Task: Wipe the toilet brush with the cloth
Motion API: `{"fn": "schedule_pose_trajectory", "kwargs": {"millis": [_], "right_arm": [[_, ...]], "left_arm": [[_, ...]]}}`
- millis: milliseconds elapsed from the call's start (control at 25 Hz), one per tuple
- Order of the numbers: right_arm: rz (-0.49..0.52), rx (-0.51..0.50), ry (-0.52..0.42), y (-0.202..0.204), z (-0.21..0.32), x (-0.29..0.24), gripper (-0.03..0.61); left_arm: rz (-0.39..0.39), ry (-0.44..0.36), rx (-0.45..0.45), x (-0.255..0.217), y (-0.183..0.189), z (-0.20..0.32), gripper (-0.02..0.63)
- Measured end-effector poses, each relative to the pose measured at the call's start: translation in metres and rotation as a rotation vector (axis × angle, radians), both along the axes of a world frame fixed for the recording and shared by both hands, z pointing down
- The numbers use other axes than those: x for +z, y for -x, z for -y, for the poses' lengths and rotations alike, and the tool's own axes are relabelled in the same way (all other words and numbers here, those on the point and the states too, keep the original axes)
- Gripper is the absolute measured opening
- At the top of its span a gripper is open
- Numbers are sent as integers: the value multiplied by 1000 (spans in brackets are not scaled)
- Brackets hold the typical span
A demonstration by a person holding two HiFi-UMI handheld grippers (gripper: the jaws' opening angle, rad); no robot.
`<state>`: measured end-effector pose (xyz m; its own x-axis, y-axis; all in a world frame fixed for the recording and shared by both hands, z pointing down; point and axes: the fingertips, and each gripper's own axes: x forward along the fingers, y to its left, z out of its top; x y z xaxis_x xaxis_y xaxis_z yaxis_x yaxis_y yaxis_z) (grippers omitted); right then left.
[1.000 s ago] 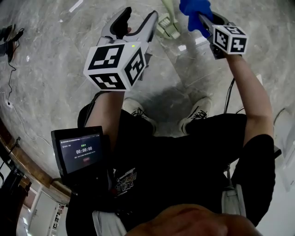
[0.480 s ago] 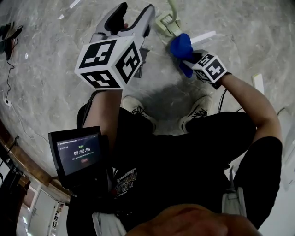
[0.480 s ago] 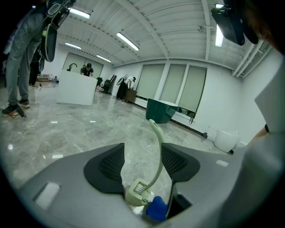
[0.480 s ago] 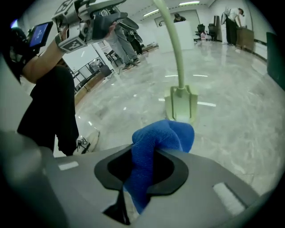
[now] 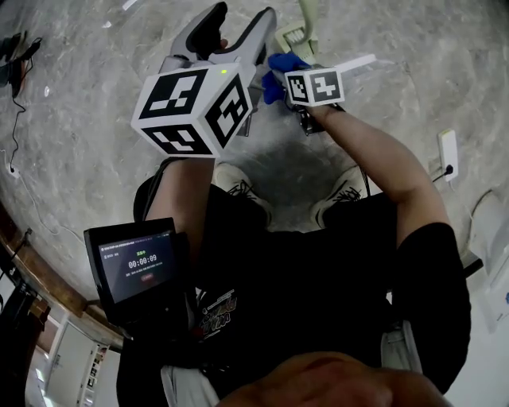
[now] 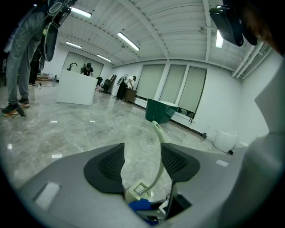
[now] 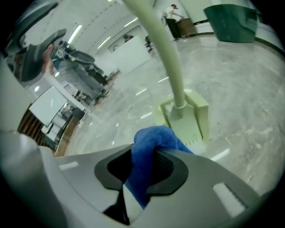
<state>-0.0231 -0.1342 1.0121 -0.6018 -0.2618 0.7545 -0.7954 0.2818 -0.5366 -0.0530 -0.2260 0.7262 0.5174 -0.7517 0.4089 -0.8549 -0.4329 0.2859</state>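
Where the head view looks down the person's front, a small screen (image 5: 134,262) with a timer readout sits at the waist. A pair of laced shoes (image 5: 238,191) stands on the grey marbled floor (image 5: 79,119) beyond it.

Left hand-held gripper (image 5: 238,24): raised in front of the body, marker cube toward the camera. Its jaws stand wide apart and hold nothing. In the left gripper view the floor and the brush handle show through the gap, farther off.

Right hand-held gripper (image 7: 142,167): positioned just past and to the right of the left one, angled down toward the floor. Its jaws are closed on a blue cloth (image 7: 153,138), which bunches up out of the pads as a rounded fold.

Toilet brush (image 7: 171,67): stands on the floor directly ahead of both units. The pale green handle rises in a curve from a blocky pale green base (image 7: 189,118), with short white bristles showing along one edge. The cloth fold lies just beside this base. Contact between cloth and base cannot be confirmed from any view.

Floor, to the sides: a white socket strip (image 5: 448,155) on the right and dark cables (image 5: 20,63) on the left, both well apart from the brush.

Background, left gripper view: a green bin (image 6: 162,110), a white bucket (image 6: 225,139) and a white counter (image 6: 75,87) with people standing near it.
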Motion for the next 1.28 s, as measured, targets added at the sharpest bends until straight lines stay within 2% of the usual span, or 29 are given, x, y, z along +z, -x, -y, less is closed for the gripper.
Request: {"fn": "schedule_pose_trajectory", "kwargs": {"millis": [80,120,400,560,760,960,1120,1280], "right_arm": [[4,109,3,-12,18,1,87],[0,128,1,-16,24,-1,87],[-119,62,15,-72,29,-4,87],[-178,100,25,-109,31,-8,87],[-235,204,-21,-145,46,-2,87],[-250,250,-93,-169,64,-15,87],[-240,244,-49,-184,48,-25,87],[-197,291,49,-205,19,-28,87]], "left_arm": [[-2,2,2,1,-1,-1,261],[-3,3,2,1,-1,-2,261],[-10,6,13,2,-4,-2,261],[-16,9,15,2,-5,0,261],[-11,0,34,3,-8,-3,261],[26,-30,59,1,-13,-4,261],[31,-30,65,3,-14,-5,261],[31,-25,61,4,-14,-4,261]]}}
